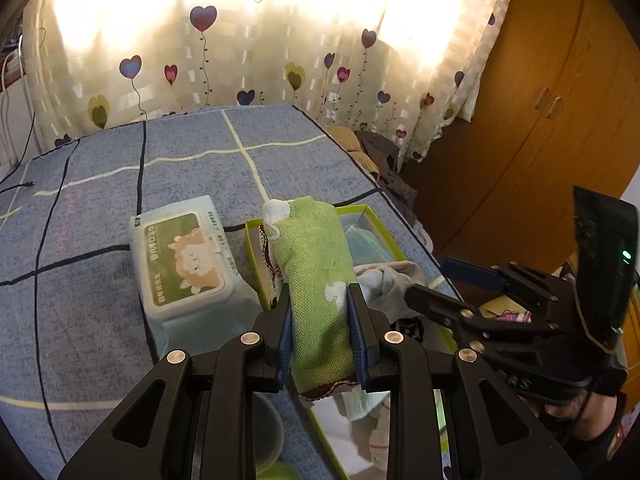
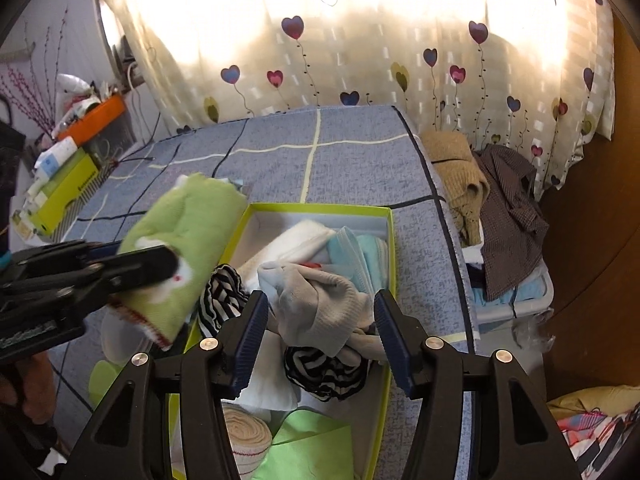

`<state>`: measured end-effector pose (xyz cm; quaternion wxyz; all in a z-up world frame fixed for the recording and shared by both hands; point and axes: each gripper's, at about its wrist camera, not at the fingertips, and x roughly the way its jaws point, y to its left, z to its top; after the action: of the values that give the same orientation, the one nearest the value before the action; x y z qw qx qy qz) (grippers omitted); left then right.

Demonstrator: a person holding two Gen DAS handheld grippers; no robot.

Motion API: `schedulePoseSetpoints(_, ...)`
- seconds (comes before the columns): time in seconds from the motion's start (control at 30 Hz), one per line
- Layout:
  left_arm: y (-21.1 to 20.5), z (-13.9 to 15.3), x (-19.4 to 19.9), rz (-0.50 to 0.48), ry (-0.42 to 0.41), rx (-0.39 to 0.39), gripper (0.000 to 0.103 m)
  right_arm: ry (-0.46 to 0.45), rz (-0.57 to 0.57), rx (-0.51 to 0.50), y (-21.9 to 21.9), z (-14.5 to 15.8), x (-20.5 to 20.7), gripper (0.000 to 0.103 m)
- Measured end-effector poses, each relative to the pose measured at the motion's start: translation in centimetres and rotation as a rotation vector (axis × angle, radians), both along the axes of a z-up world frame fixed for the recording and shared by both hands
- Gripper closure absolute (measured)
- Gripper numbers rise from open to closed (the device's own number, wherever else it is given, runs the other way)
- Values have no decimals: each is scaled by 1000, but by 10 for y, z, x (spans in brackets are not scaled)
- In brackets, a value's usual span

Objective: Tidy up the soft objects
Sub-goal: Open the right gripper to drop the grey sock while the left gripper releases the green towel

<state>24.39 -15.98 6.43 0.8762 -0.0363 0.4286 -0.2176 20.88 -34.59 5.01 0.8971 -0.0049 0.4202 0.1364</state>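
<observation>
From the left wrist, the left gripper [image 1: 320,312] has its blue pads clamped on both sides of a rolled green sock [image 1: 316,264], which juts forward over the near left edge of a lime-rimmed box [image 1: 372,216]. A pack of wet wipes [image 1: 188,256] lies flat on the blue checked bedspread [image 1: 120,184], just left of the box. Inside the box, to the right of the sock, a grey sock [image 1: 394,280] and some pale blue cloth show. The right gripper [image 1: 460,292] reaches in from the right with its fingers spread above the box.

From the right wrist, the right gripper [image 2: 320,316] stands over the box [image 2: 320,210] with its jaws parted and nothing pressed between the pads; the grey sock [image 2: 316,304] lies below and between them, and whether a pad brushes it is hard to judge. Striped black-and-white socks [image 2: 324,372], white cloth and a beige roll [image 2: 244,428] also fill the box. The left gripper [image 2: 132,272] holds the green sock [image 2: 188,240] at the box's left wall, somewhat blurred. Beyond the bed's right edge, a tan sweater [image 2: 456,168] and a dark checked shirt [image 2: 512,216] are heaped.
</observation>
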Motion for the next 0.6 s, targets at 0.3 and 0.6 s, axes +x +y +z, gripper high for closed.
schedulePoseSetpoints(0.3, -25, -20, 21, -49, 86, 61, 77, -1, -5, 14, -4, 0, -2, 48)
schedulePoseSetpoints(0.6, -36, -32, 21, -71, 140, 64, 71, -2, -12, 18, -7, 0, -3, 48)
